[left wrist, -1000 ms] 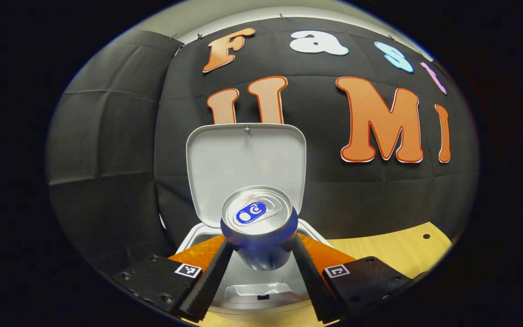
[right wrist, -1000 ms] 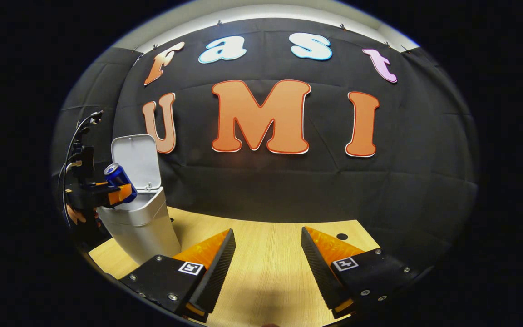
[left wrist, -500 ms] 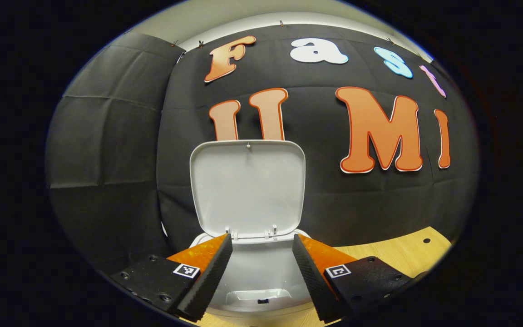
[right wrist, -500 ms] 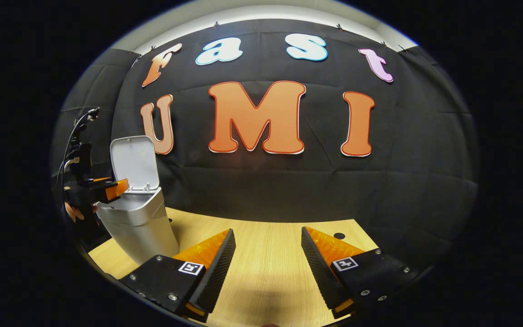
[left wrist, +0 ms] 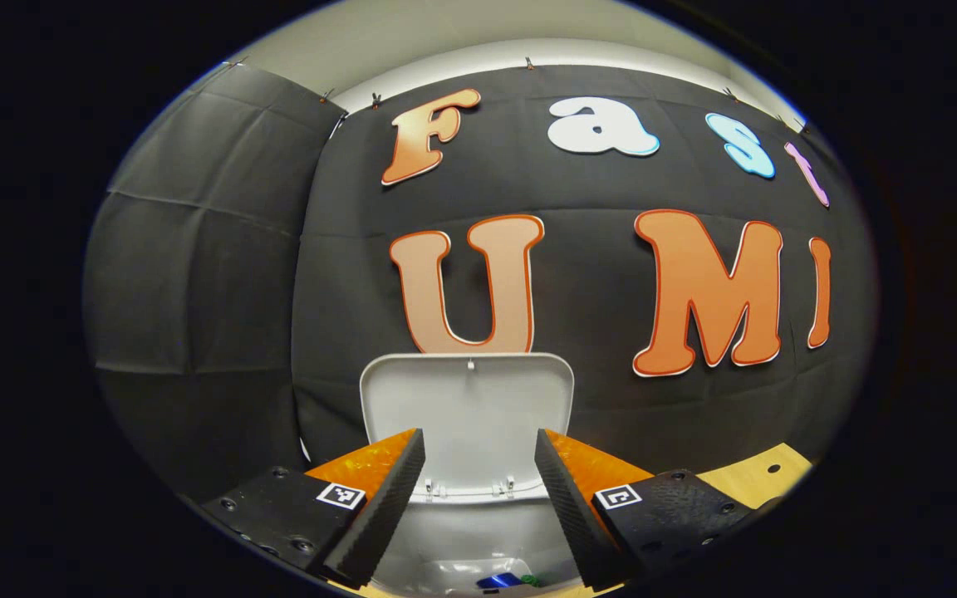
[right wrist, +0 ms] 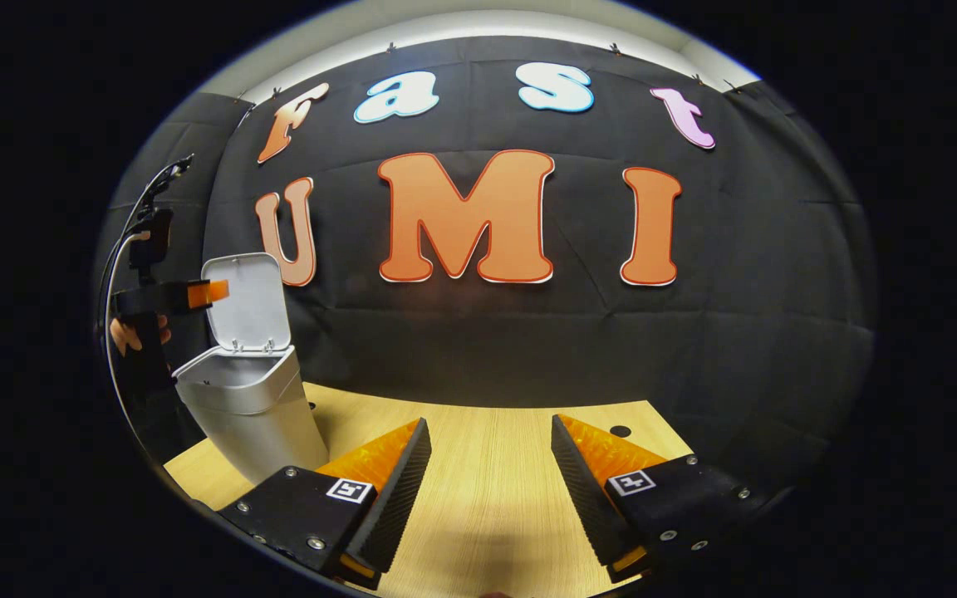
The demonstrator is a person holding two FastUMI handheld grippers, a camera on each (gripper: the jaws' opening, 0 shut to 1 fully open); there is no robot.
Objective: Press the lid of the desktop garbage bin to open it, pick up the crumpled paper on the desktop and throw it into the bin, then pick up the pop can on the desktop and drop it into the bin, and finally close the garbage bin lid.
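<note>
The white garbage bin stands at the table's left end with its lid raised upright. In the left gripper view the lid rises right ahead, and down inside the bin a bit of the blue pop can shows. My left gripper is open above the bin mouth with nothing between its fingers. In the right gripper view that left gripper hovers above the bin, held by a hand. My right gripper is open over the wooden table, holding nothing.
Black cloth walls close the booth behind the bin and along the table's far edge. A small round hole sits in the tabletop at the right. Cables rise from the left gripper's body.
The left gripper opened and the pop can dropped into the bin. Since then the left gripper has lifted well above the bin rim. The right gripper has stayed put.
</note>
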